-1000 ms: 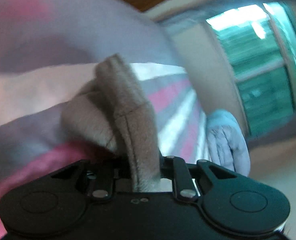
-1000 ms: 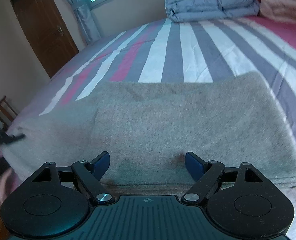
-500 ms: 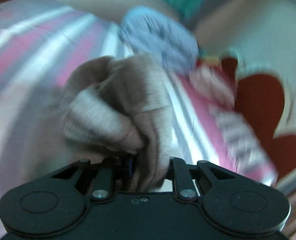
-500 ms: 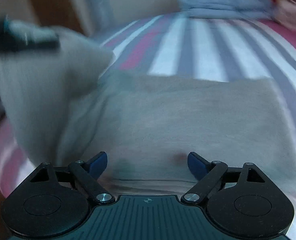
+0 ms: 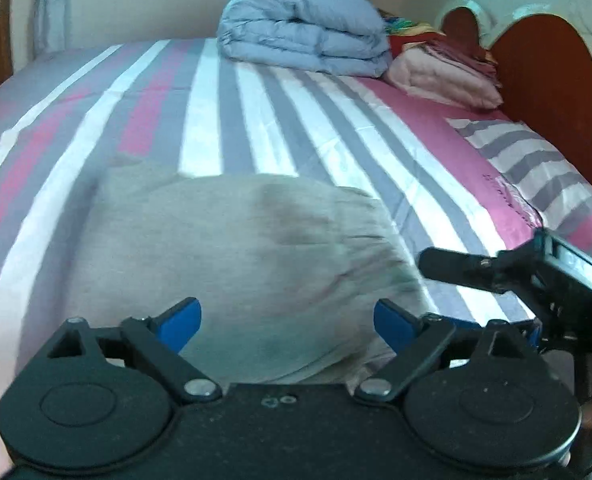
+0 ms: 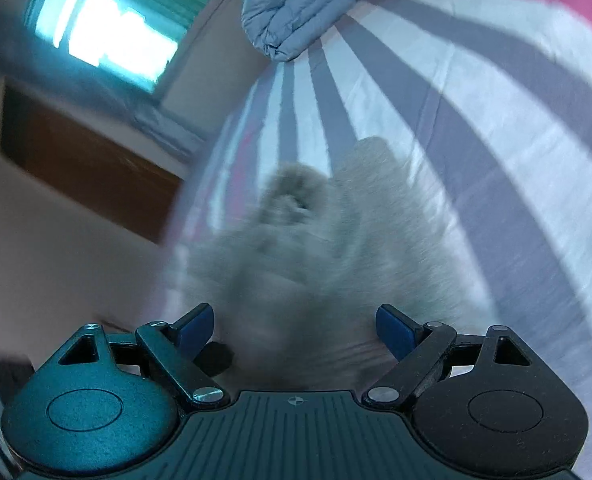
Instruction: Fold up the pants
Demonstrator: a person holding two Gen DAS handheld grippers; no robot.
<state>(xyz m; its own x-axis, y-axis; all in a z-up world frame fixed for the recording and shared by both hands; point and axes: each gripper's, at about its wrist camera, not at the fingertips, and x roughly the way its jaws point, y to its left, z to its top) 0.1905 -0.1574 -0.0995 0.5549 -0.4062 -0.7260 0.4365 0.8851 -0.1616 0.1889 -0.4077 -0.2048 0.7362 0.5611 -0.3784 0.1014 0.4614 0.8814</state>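
Now left gripper [image 5: 287,323] fingers opening over grey pants [image 5: 240,256], nothing gripped; right gripper [image 6: 293,327] fingers spread, empty.

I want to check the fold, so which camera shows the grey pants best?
The left wrist view: the grey pants lie there as a fairly sharp folded bundle on the striped bedsheet, outline mostly visible. The right wrist view shows them only as a motion-blurred grey mass.
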